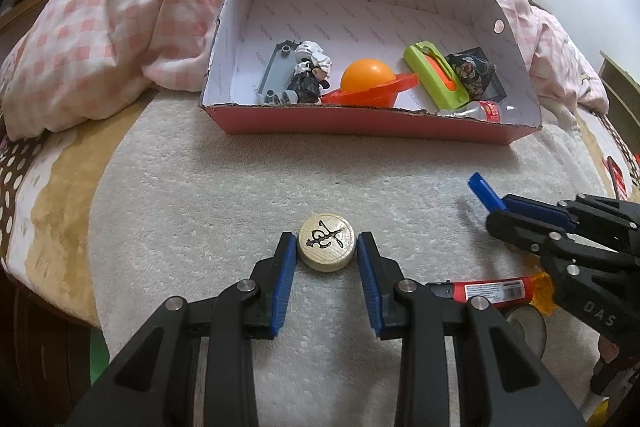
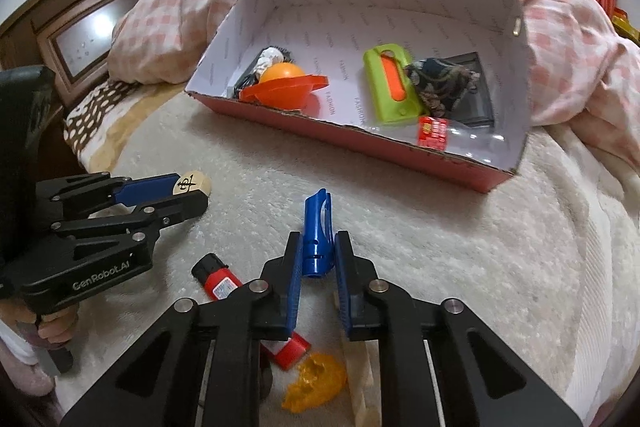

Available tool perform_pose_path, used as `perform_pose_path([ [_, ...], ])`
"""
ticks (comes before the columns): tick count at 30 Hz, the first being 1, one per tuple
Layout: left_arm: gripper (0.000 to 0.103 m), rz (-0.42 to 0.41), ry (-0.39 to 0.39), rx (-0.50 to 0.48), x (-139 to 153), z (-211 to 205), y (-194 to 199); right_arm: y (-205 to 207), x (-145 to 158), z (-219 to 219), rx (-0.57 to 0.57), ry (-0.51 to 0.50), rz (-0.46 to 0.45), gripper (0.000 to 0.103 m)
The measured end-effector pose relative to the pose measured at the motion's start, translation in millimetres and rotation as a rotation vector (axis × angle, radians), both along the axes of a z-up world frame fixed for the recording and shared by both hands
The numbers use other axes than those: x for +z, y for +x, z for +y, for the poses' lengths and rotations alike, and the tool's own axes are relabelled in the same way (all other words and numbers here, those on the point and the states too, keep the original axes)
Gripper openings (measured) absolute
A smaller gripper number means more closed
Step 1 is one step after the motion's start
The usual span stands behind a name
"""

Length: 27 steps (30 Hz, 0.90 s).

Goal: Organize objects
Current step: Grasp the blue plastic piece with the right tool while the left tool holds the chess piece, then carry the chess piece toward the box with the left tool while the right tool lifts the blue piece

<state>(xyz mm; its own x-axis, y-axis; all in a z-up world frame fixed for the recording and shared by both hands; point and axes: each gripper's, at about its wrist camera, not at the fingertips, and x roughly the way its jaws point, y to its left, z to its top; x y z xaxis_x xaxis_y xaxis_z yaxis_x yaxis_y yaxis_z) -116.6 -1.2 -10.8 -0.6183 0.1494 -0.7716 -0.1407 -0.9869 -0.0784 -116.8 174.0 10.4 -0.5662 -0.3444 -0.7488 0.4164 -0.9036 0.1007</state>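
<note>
mostly white fleece blanket, pink checked quilt, wooden headboard.

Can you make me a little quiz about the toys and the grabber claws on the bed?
1. True or false: the orange plastic ball lies inside the red cardboard box.
2. What does the left gripper hold?
3. Which sits between the right gripper's pads: A a spoon, B a blue plastic clip?

Key: 1 true. 2 the round wooden chess piece. 3 B.
</note>
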Motion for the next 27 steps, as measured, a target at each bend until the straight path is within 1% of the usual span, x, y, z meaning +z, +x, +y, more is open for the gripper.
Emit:
perform_pose_path([
  [7, 0.031, 0.001, -0.001, -0.002, 1.8, 0.6, 0.6, 4.8, -1.1, 26.6, -0.075, -0.029, -0.013, 0.017],
  [10, 0.031, -0.009, -0.017, -0.006, -2.1, 4.1, -1.3, 4.0, -5.5, 35.7, -0.111, -0.017, -0.02, 0.017],
  [13, 0.031, -0.001, -0.041, -0.005, -2.9, 7.2, -1.4, 3.1, -9.9, 40.6, -0.134, 0.01, -0.024, 0.017],
  [17, 0.031, -0.001, -0.053, -0.002, -3.7, 9.5, -4.3, -0.2, -14.2, 44.8, -0.139, -0.014, -0.037, 0.017],
  [21, 0.031, 0.004, -0.063, -0.008, -3.5, 11.2, -5.2, -1.6, -14.6, 45.3, -0.139, -0.018, -0.037, 0.017],
  [27, 0.031, -0.002, -0.026, -0.007, 1.8, 9.5, -4.9, 1.5, -9.0, 49.8, -0.146, -0.048, -0.03, 0.017],
])
